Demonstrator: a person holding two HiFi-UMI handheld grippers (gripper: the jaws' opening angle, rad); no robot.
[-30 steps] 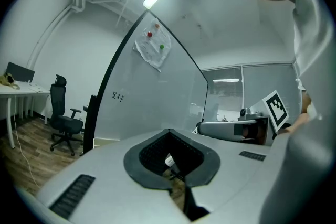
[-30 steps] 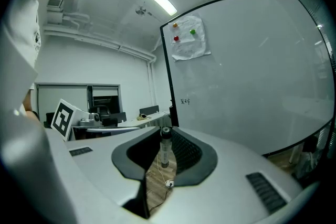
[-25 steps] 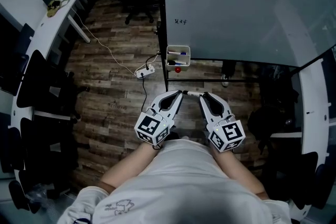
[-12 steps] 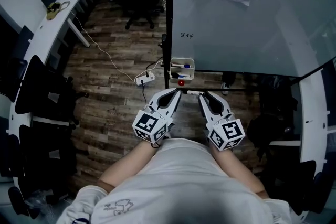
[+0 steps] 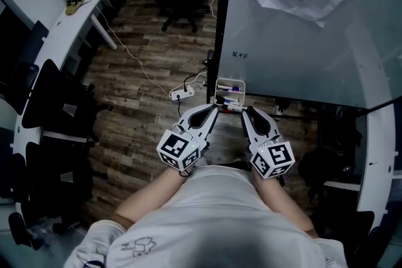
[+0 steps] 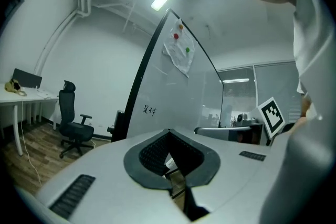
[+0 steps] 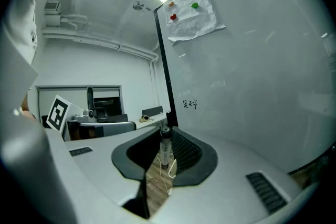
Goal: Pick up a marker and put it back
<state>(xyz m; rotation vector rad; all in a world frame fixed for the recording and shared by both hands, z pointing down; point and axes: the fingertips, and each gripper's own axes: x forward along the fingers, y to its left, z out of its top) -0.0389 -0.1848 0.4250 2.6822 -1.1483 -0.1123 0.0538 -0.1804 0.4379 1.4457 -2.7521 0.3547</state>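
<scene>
Nearing the tray [image 5: 230, 81] over the last second, marker [image 7: 166, 148] clamped in right gripper [image 5: 246, 112], left gripper [image 5: 213, 111] pinched closed; put-back seems imminent.

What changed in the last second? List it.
Both grippers moved forward: the marker in the right gripper now reaches the white tray, earlier clearly short of it. Unchanged: right gripper shut on the marker, left gripper shut, empty.
</scene>
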